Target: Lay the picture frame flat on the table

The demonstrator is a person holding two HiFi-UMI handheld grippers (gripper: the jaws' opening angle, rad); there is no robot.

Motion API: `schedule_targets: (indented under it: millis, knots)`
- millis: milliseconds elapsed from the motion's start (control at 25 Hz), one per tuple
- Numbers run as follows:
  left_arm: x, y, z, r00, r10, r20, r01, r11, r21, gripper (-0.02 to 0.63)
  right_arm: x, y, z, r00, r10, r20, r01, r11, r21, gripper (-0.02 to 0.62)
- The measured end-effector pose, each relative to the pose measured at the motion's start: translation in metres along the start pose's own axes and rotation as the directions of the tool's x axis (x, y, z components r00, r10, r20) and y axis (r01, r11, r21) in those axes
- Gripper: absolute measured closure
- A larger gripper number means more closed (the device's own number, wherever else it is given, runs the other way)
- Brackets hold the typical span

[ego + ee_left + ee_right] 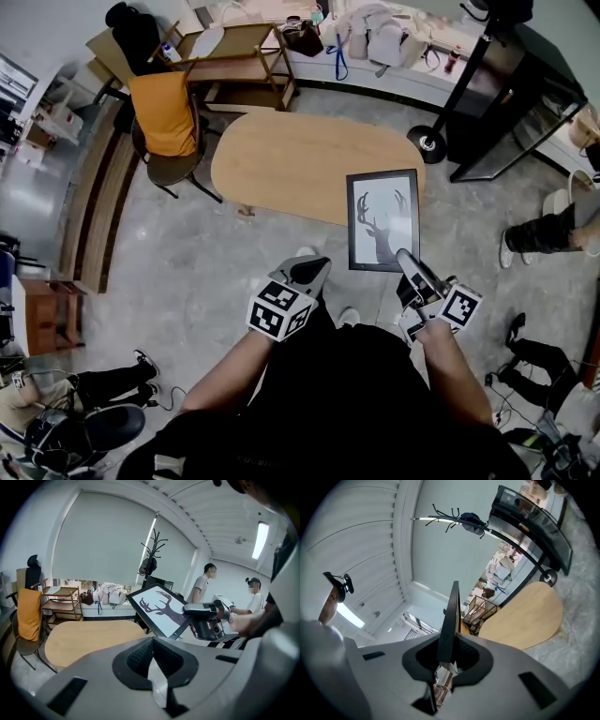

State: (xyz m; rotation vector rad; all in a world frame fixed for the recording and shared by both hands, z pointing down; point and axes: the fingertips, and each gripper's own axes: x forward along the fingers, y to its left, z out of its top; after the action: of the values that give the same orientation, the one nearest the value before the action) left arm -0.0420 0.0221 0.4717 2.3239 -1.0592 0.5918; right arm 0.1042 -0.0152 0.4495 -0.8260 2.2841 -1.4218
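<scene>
Nearest us, the left hand-held gripper (307, 272) has its jaws together with nothing between them. The right hand-held gripper (406, 260) is clamped on the near right corner of the picture frame (382, 218). We note the frame held tilted in the air, deer print facing up, at the near right end of the oval wooden table (291, 159); past the table's far left end stands a chair (167, 141) draped in orange.

Orange-draped chair (167, 131), wooden trolley (239, 58), black coat stand (429, 143)
</scene>
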Motion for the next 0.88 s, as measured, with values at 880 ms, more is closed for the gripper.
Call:
schedule_targets:
  millis: [880]
  knots:
    - [0.097,0.219,0.126,0.974,-0.213,-0.077,0.220,0.970,0.107,0.606,0.186,-0.054,0.086,0.958,-0.223,0.178,0.227,0.974,-0.003,0.565]
